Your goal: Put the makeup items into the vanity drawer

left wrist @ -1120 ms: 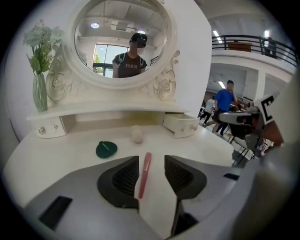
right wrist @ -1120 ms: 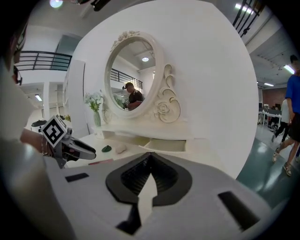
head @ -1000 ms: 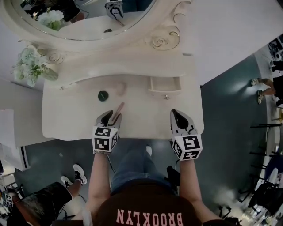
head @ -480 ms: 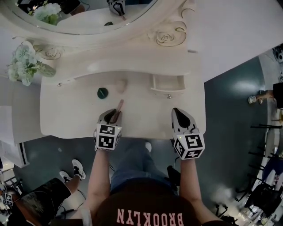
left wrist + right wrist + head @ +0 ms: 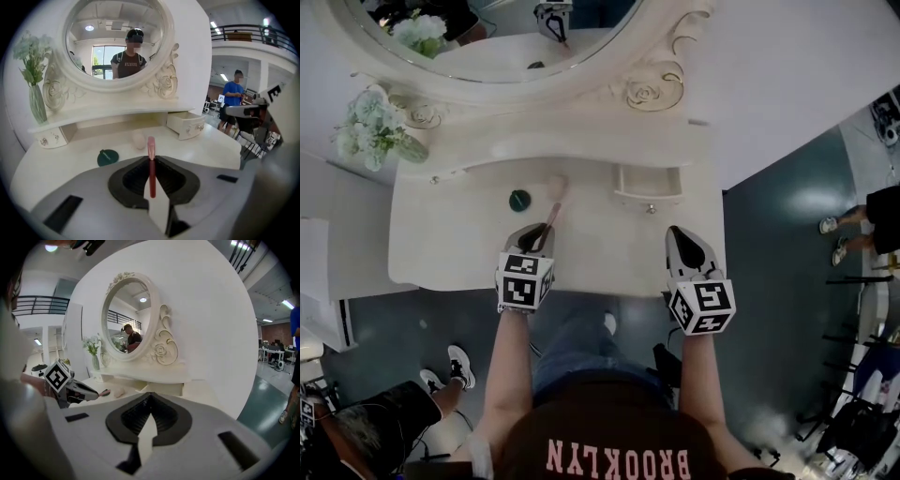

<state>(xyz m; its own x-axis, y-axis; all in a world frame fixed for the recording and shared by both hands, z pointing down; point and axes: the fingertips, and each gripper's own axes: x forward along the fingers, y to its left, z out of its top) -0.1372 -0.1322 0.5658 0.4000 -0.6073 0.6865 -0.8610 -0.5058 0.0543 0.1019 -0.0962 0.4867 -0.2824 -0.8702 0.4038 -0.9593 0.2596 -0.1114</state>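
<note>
A slim pink-red lip gloss tube (image 5: 151, 164) stands between the jaws of my left gripper (image 5: 151, 158). They have just been closing and now grip it, its tip sticking out forward. In the head view the left gripper (image 5: 540, 231) hovers over the vanity top (image 5: 441, 246) with the tube (image 5: 551, 214) pointing at the back. A dark green round compact (image 5: 519, 200) and a pale pink puff (image 5: 558, 185) lie beyond it. The small drawer (image 5: 649, 183) is pulled open at the back right. My right gripper (image 5: 683, 240) is shut and empty near the front edge.
An oval mirror (image 5: 115, 40) with carved roses rises behind the top. A vase of white flowers (image 5: 373, 131) stands on the left shelf. A small shut drawer (image 5: 49, 138) is at the left. People stand on the floor (image 5: 787, 187) to the right.
The left jaws closed on the lip gloss tube, which lay on the top between them, and lifted it slightly. The right gripper has hardly moved.
</note>
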